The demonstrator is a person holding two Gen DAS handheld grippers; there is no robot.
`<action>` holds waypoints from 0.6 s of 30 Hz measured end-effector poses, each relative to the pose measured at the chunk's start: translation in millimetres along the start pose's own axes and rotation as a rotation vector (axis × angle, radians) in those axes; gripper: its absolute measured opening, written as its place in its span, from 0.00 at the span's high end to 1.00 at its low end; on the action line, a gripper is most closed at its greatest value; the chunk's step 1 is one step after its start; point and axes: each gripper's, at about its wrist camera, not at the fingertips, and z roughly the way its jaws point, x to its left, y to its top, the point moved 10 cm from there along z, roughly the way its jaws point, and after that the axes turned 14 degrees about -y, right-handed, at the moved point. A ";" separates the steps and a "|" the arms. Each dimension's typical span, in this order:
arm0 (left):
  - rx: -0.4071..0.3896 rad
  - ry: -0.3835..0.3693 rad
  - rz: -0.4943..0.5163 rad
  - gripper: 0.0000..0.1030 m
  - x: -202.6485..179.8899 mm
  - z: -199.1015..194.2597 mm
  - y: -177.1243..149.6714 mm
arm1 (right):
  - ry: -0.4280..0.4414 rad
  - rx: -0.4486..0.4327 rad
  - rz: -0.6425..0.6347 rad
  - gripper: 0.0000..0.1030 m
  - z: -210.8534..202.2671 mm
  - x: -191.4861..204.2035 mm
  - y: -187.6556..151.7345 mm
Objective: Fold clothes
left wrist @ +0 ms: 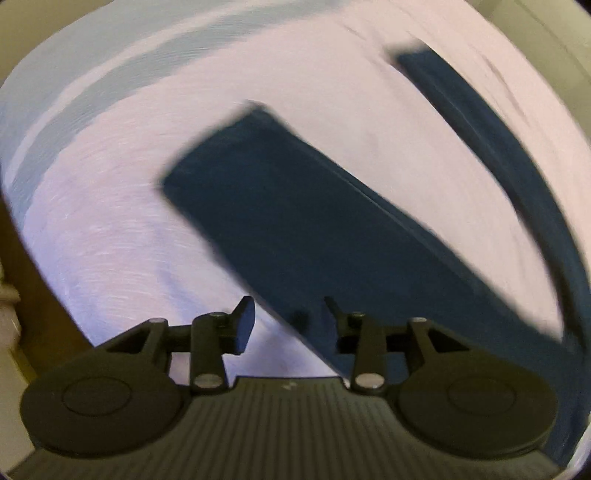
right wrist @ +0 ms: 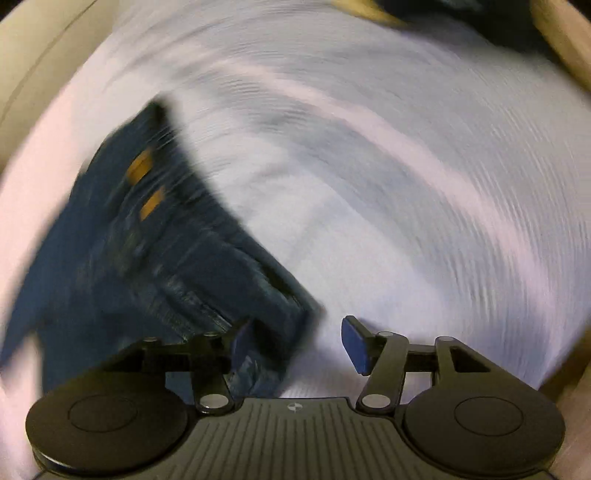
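Observation:
Dark blue jeans lie on a pale lilac bedsheet (left wrist: 110, 221). In the left wrist view one flat jeans leg (left wrist: 295, 221) runs from the middle down to the lower right, and the other leg (left wrist: 498, 166) shows as a narrow strip on the right. My left gripper (left wrist: 290, 321) hangs open over the near leg's edge; the cloth passes under its right finger. In the right wrist view the jeans' waist end (right wrist: 147, 240), with two orange tags, lies at the left. My right gripper (right wrist: 297, 343) is open, with the waist's corner by its left finger and bare sheet (right wrist: 406, 184) by the right pad. Both views are blurred.
The sheet is rippled with folds in the right wrist view. A beige surround (right wrist: 37, 55) borders the bed at the upper left, and something dark with a yellow edge (right wrist: 369, 9) sits at the top. In the left wrist view a brown surface (left wrist: 22, 266) shows past the sheet's left edge.

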 end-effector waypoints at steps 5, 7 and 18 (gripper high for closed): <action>-0.099 -0.034 -0.230 0.64 62.9 9.8 31.2 | 0.153 -0.018 0.302 0.45 1.4 -17.4 -35.3; -0.105 -0.052 -0.292 0.65 80.7 21.7 38.3 | 0.182 -0.053 0.381 0.45 -2.1 -18.5 -39.4; -0.084 -0.094 0.142 0.96 57.1 10.2 77.7 | 0.071 -0.221 0.313 0.82 -27.0 -1.5 -35.0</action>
